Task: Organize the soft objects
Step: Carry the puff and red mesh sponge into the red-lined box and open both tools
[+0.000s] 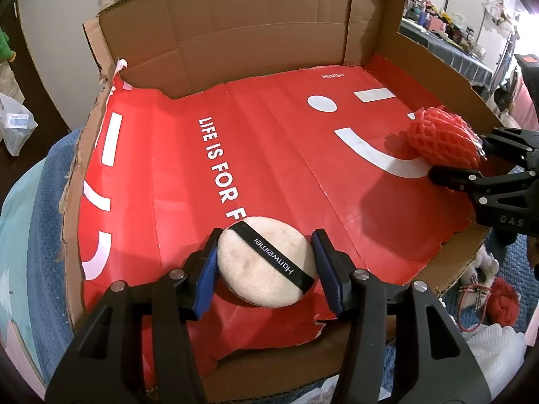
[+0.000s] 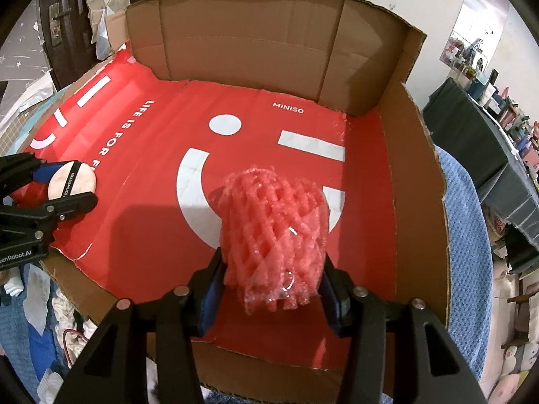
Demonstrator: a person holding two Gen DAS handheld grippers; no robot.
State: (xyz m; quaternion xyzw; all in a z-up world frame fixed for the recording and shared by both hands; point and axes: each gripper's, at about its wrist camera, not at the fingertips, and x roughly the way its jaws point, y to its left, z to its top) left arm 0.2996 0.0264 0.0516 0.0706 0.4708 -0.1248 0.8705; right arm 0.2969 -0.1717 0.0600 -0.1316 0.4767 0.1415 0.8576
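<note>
My left gripper [image 1: 266, 262] is shut on a round beige powder puff [image 1: 261, 269] with a black band, held just above the red sheet [image 1: 188, 175] lining the cardboard box [image 1: 235, 23]. It also shows at the left of the right wrist view, where the puff [image 2: 72, 180] sits between the left gripper's fingers [image 2: 77, 202]. My right gripper [image 2: 273, 286] is shut on a red foam net sleeve [image 2: 276, 229] wrapped in clear film, over the box's right side. The sleeve [image 1: 441, 138] shows in the left wrist view too, held by the right gripper [image 1: 468, 161].
The box has a tall back wall [image 2: 249, 43] and a low right wall [image 2: 417, 168]. It rests on a blue towel [image 2: 468, 235]. Red yarn and white soft items [image 1: 498, 306] lie outside the box at the front. A cluttered table [image 2: 498, 124] stands to the right.
</note>
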